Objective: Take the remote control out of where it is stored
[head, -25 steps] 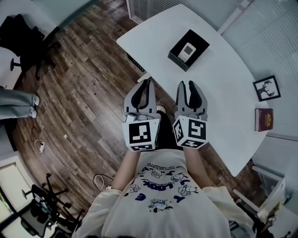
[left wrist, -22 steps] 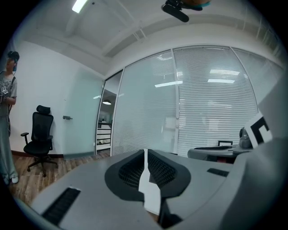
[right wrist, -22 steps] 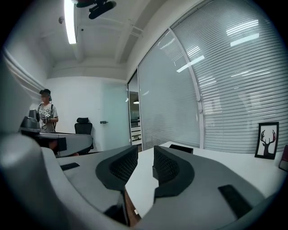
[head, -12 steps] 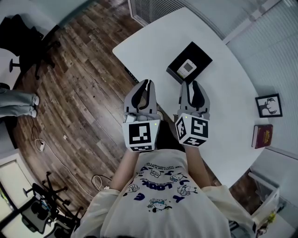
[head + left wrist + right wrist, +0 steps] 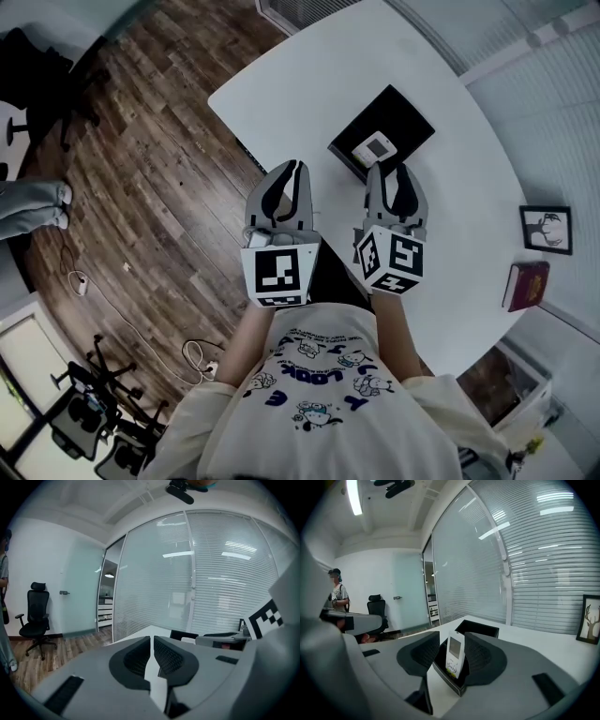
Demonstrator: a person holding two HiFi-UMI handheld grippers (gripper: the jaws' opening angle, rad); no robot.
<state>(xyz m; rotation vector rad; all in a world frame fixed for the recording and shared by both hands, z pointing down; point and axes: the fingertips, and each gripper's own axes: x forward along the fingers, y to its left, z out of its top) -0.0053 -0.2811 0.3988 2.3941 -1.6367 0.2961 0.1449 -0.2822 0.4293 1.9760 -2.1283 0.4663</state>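
Observation:
A white remote control [image 5: 373, 146] with a small screen lies in an open black box [image 5: 405, 120] on the white table [image 5: 309, 66]. In the right gripper view the remote [image 5: 454, 654] leans in the box [image 5: 477, 629], straight ahead between the jaws and still some way beyond them. My right gripper [image 5: 391, 172] is open and empty, its tips just short of the box's near edge. My left gripper [image 5: 294, 169] hangs shut and empty beside the table's edge, left of the box. The left gripper view shows its jaws [image 5: 152, 639] almost touching.
A framed picture [image 5: 547, 229] and a red book [image 5: 523, 284] lie at the table's right side. Wooden floor lies to the left, with a person's legs [image 5: 28, 202] and a black office chair [image 5: 33, 620]. Glass walls with blinds stand behind the table.
Both grippers have come closer to the table. The box with the remote now sits just beyond the right gripper's tips. Neither gripper has changed its opening.

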